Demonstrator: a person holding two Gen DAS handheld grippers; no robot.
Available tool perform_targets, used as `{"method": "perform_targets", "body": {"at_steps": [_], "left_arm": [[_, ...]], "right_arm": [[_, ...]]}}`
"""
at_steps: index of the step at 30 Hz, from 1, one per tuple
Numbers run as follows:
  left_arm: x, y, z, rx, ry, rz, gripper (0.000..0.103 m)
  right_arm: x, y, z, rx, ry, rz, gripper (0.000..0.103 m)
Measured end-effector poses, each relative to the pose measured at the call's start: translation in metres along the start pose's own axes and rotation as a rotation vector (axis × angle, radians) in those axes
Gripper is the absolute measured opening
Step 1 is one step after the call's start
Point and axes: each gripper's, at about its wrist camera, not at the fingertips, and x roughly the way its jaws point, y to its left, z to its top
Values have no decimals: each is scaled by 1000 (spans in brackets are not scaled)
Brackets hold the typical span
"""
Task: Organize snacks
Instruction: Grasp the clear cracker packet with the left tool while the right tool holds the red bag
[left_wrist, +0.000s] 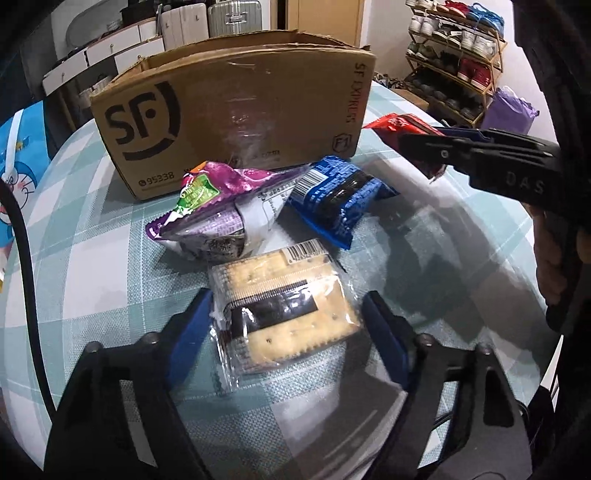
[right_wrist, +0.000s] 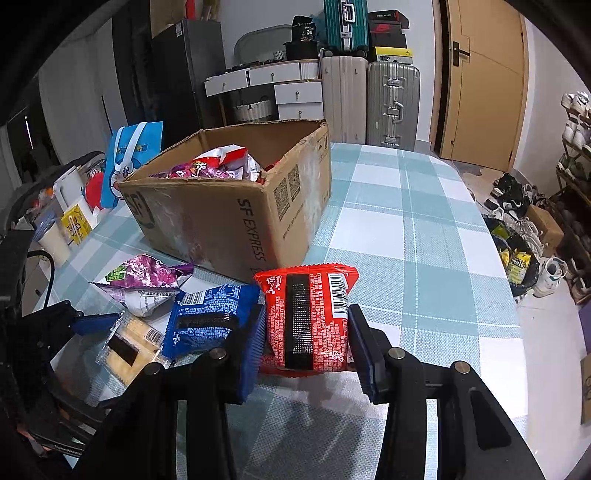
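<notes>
Gripping red barcoded snack packet (right_wrist: 308, 325)

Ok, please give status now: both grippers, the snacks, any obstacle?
Right gripper shut on red packet, lifted. Left gripper open around cracker packet on table. Box path clear.

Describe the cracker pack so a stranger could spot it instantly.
Start at the cardboard box on the checked table. Three loose snacks lie before it; the cracker pack is the one farthest from the box, between the open left tongs. Unlike the purple bag and blue pack, its wrapper is clear, showing pale square crackers.
</notes>
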Motion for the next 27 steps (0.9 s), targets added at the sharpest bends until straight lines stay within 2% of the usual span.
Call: {"method": "perform_targets", "body": {"at_steps": [2, 9, 12, 19, 27], "left_arm": [[-4, -5, -1, 20, -5, -10, 67], [-17, -1, -1, 39, -23, -62, 67], [-26, 5, 3, 17, -42, -117, 67], [-54, 8, 6, 13, -121, -162, 67], [-93, 25, 14, -29, -218, -160, 67]], "right_arm": [[-2, 0, 0, -1, 0, 1, 44], [-7, 1, 3, -6, -25, 6, 44], [-10, 0, 4, 3, -36, 5, 44], [-19, 2, 7, 13, -78, 27, 44], [-37, 9, 10, 21, -138, 68, 44]]}}
